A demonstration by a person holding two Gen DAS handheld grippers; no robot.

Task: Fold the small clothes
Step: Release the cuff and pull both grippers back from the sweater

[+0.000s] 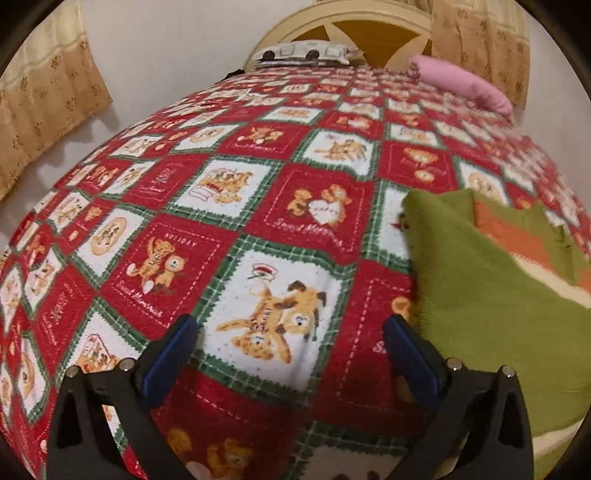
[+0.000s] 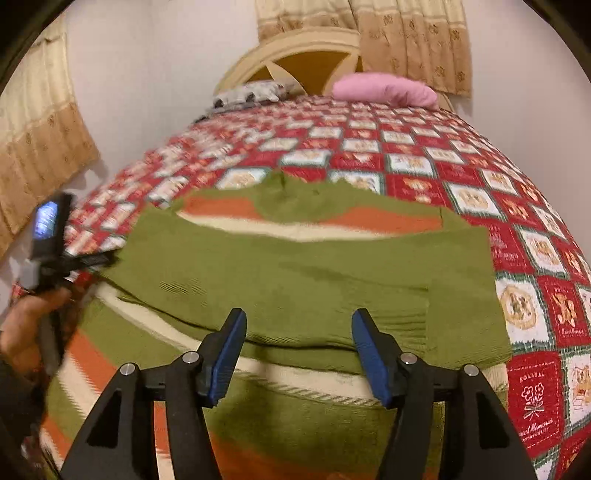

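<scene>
A small green sweater (image 2: 295, 273) with orange and cream stripes lies flat on the bed, its sleeves folded across the body. My right gripper (image 2: 299, 354) is open and empty, hovering just above the sweater's folded sleeves. My left gripper (image 1: 291, 354) is open and empty over the bare quilt, left of the sweater's edge (image 1: 480, 314). In the right wrist view the left gripper's device (image 2: 51, 236) shows blurred at the far left, held by a hand.
The bed is covered by a red, white and green teddy-bear quilt (image 1: 258, 206). A pink pillow (image 2: 384, 90) and a patterned pillow (image 2: 251, 92) lie by the cream headboard (image 2: 291, 51). Beige curtains (image 2: 406, 33) hang behind and at the left.
</scene>
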